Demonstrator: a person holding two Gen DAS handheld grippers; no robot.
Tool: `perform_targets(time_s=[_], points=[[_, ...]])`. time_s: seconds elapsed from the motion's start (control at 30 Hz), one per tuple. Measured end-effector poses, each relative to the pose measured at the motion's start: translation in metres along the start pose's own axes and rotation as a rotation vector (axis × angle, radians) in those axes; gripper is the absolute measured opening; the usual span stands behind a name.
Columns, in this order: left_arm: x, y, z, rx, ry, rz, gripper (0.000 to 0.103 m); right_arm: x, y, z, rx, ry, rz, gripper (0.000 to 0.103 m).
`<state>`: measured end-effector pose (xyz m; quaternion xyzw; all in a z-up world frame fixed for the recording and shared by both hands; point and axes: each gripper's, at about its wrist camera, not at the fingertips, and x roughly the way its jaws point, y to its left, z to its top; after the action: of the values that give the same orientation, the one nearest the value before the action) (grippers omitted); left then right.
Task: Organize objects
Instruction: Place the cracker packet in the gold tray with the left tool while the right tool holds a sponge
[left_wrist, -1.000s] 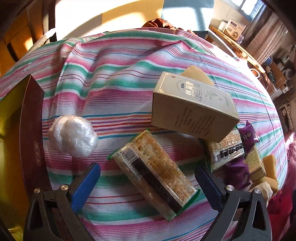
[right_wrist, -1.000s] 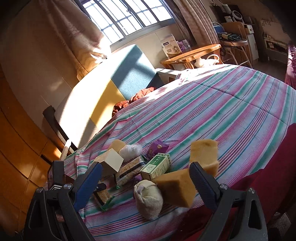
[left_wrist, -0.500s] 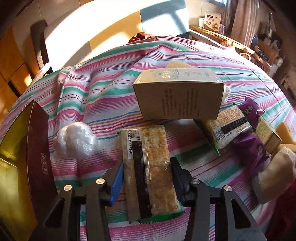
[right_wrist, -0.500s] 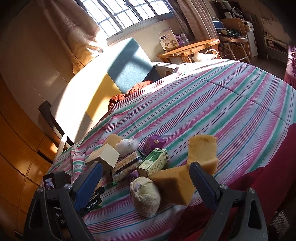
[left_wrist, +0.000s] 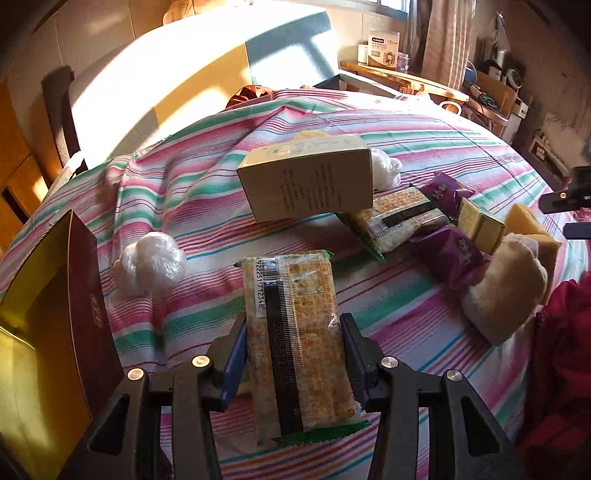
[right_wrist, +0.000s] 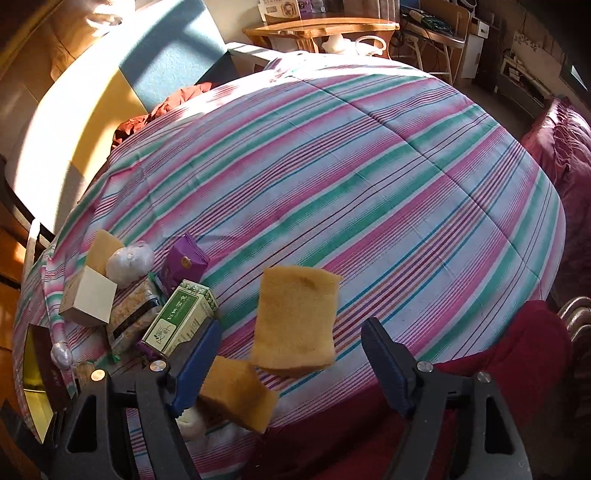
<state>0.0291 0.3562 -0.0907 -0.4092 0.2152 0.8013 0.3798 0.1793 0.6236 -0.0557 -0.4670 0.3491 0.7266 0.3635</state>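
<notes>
My left gripper is shut on a clear cracker packet with a black strip and barcode, holding it by its long sides over the striped bedspread. A beige carton, a second cracker packet, purple wrappers, a green box and a cream cloth pouch lie beyond. My right gripper is open above two yellow sponges at the bed's near edge, touching neither. The green box lies to its left.
An open dark-red box with a gold lining stands at the left. A white plastic-wrapped ball lies beside it. A red blanket hangs at the bed's near edge. A wooden table stands beyond the bed.
My left gripper closed on the cracker packet and lifted it slightly. My right gripper moved forward and down over the yellow sponges, still open.
</notes>
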Motion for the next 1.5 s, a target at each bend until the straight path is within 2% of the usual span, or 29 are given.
perform_targets(time_s=[0.07,0.17,0.2,0.27,0.47,0.6,0.7,0.8,0.97,1.07,1.2,1.5], points=[[-0.011,-0.002,-0.001,0.013,-0.025,-0.013,0.048,0.013,0.001,0.003,-0.007,0.037,-0.014,0.076],[-0.029,-0.001,-0.004,0.014,-0.058,-0.033,0.048,0.026,0.003,0.005,-0.016,0.087,-0.061,0.066],[-0.035,0.001,-0.004,0.011,-0.069,-0.039,0.048,0.029,0.003,0.005,-0.020,0.102,-0.074,0.059],[-0.045,0.005,-0.006,-0.004,-0.086,-0.056,0.048,0.036,0.004,0.005,-0.035,0.131,-0.062,0.052],[-0.079,0.029,-0.018,-0.069,-0.127,-0.088,0.048,0.037,0.009,-0.002,-0.070,0.118,-0.079,0.049],[-0.104,0.071,-0.024,-0.151,-0.155,-0.066,0.048,0.036,0.013,-0.008,-0.102,0.100,-0.105,0.048],[-0.117,0.121,-0.029,-0.229,-0.160,-0.008,0.048,0.034,0.016,-0.012,-0.121,0.083,-0.122,0.048],[-0.119,0.183,-0.038,-0.309,-0.146,0.102,0.048,0.030,0.022,-0.009,-0.136,0.074,-0.132,0.048],[-0.094,0.294,-0.054,-0.462,-0.031,0.248,0.048,0.025,0.025,-0.007,-0.143,0.066,-0.132,0.047],[-0.075,0.340,-0.062,-0.514,0.016,0.289,0.048,0.026,0.026,-0.005,-0.145,0.061,-0.130,0.047],[-0.058,0.368,-0.065,-0.550,0.046,0.324,0.048,0.022,0.026,-0.007,-0.151,0.056,-0.130,0.047],[-0.035,0.377,-0.063,-0.547,0.087,0.345,0.048,0.024,0.027,-0.007,-0.156,0.062,-0.136,0.047]])
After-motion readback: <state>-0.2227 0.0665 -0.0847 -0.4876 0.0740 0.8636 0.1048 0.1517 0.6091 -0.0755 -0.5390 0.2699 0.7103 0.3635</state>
